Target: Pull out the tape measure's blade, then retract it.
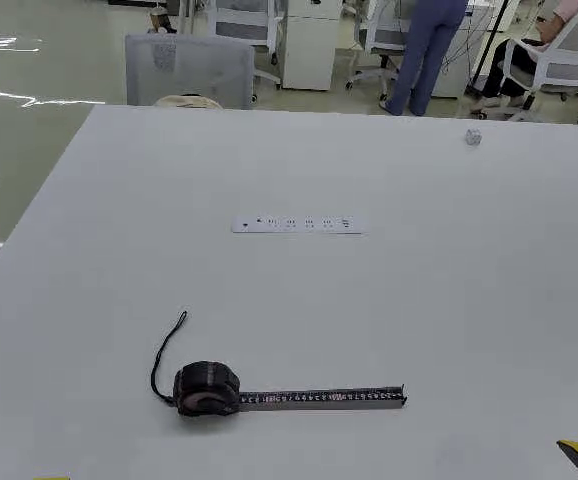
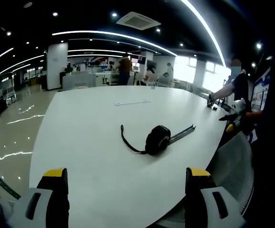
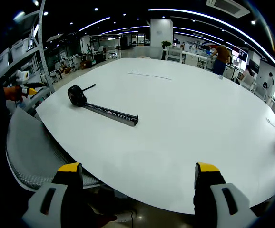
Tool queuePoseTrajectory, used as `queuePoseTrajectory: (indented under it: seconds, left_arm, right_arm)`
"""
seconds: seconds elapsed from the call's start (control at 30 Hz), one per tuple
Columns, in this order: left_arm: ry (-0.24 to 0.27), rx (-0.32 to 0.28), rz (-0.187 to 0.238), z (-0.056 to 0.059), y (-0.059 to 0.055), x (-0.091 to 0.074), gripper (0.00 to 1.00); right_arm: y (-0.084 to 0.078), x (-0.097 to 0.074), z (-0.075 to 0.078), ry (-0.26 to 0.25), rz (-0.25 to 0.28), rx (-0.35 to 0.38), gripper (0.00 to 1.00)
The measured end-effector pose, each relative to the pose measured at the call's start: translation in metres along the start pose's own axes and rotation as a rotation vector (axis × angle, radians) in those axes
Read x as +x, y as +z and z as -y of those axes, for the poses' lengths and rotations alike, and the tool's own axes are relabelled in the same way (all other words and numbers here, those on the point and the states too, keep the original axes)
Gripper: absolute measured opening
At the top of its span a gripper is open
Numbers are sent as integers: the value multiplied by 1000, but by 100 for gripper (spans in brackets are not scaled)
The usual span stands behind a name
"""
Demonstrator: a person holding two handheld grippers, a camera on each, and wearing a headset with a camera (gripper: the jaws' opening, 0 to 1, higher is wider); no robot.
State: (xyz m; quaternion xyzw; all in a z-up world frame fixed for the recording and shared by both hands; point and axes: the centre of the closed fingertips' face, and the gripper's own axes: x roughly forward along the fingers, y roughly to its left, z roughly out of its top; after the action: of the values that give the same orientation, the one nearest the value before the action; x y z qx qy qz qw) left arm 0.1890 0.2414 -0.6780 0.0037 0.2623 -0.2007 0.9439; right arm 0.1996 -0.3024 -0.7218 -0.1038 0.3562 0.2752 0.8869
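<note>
The tape measure (image 1: 206, 389) is seen lying on the white table (image 1: 449, 300), near its front edge. Its blade (image 1: 324, 398) is drawn out flat along the tabletop, and its black strap (image 1: 165, 352) is curled behind the case. The left gripper (image 2: 127, 173) is held off the table edge, jaws wide apart and empty. The right gripper (image 3: 138, 167) is likewise held clear of the table, jaws spread, nothing gripped. A white power strip (image 1: 297, 224) is set further back.

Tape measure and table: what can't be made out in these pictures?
- Blade: printed numbers too small and blurred to read in the head view.
- Case: lock button too small to see in the head view, dark and featureless in the left gripper view.
- Small pale object, far side of table, head view: too small to identify.
</note>
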Motion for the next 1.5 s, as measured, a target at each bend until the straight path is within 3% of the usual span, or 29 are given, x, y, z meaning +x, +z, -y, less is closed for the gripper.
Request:
queuePoseTrajectory:
  seconds: [0.3,0.6,0.83,1.1,1.2,1.3,1.5]
  left_arm:
    - [-8,5,4,3,4,5,100]
    - [-14,19,27,5,19,10,100]
    - [-13,26,43,10,26,17,100]
    - [4,29,68,19,27,23,100]
    - [5,25,75,22,28,24,100]
    - [7,18,77,22,27,25,100]
    - [51,29,97,17,30,23,100]
  right_arm:
    - [4,3,1,3,-1,-31,100]
    - [13,2,6,8,6,-45,100]
    - [22,4,8,21,-7,-104,100]
    - [30,12,8,70,-41,-143,100]
    - [29,17,2,129,-82,-175,98]
    - [24,23,-1,176,-143,-224,99]
    - [36,30,3,210,-172,-275,99]
